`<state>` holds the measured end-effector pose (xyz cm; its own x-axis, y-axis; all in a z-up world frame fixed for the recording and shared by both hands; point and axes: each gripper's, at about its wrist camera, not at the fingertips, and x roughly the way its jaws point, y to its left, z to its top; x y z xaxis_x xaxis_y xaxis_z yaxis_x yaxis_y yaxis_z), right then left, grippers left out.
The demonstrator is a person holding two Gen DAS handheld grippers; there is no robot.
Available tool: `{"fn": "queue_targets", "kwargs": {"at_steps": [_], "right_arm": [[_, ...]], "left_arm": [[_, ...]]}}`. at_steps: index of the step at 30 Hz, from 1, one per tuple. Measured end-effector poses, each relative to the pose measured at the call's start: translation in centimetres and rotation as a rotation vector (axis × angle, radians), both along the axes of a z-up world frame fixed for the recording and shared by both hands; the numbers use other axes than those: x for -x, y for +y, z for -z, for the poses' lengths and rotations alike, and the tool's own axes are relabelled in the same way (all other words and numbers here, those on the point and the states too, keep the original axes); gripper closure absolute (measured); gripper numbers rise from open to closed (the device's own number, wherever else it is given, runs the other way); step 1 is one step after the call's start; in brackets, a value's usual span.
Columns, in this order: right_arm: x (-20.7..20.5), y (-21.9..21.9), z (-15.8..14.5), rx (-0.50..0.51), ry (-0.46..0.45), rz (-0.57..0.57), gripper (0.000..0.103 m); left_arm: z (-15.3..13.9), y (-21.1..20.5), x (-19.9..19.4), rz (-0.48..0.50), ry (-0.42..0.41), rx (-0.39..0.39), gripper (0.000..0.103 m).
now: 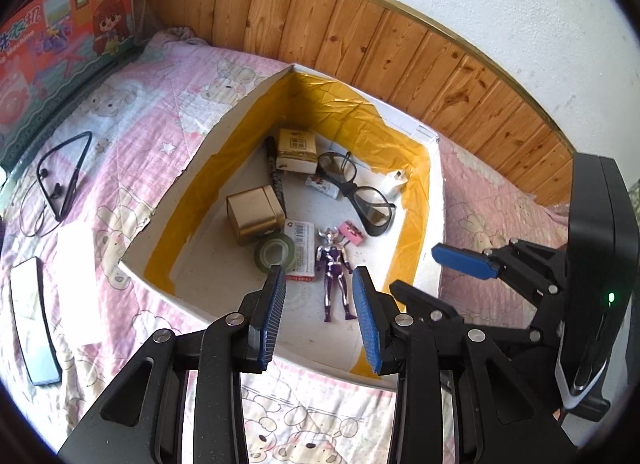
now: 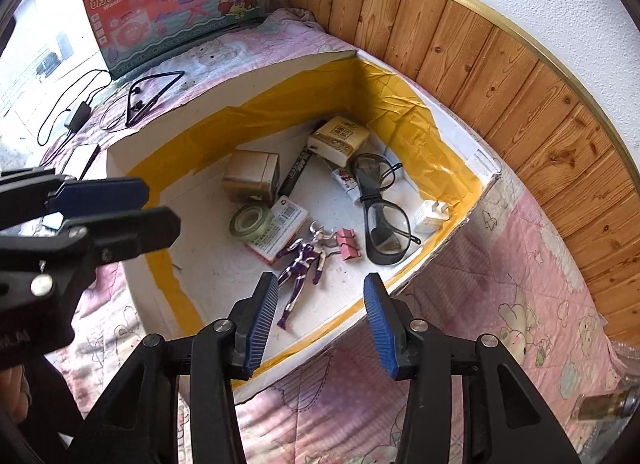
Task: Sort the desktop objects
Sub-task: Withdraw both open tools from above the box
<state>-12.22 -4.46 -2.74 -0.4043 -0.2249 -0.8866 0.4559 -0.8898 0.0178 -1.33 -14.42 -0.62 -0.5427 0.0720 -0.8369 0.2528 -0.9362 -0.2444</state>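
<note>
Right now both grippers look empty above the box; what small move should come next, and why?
Probably swing the left gripper toward the neckband earphones on the quilt. Both it and the right gripper are open and empty, the toy figure already lies in the box, and the earphones remain outside.

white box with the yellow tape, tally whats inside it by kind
Inside the white box:
boxes and packs: 4 (gold box, tissue pack, barcoded pack, small card pack)
tape roll: 1
glasses: 1
toy figure: 1
pink binder clip: 1
white charger plug: 1
black pen-like stick: 1
total: 10
</note>
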Motion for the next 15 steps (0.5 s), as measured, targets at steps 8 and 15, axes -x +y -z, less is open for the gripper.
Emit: {"fn": "queue_targets", "kwargs": {"at_steps": [8, 15], "right_arm": [[-3.1, -1.6, -0.1, 0.013, -0.021, -0.054, 0.056], [-4.9, -2.9, -0.1, 0.013, -0.028, -0.093, 0.055]], "left_arm": [[0.0, -1.4, -0.6, -0.024, 0.013, -0.01, 0.063], [-1.2, -1.8, -1.3, -0.03, 0.085, 0.039, 0.054]]}}
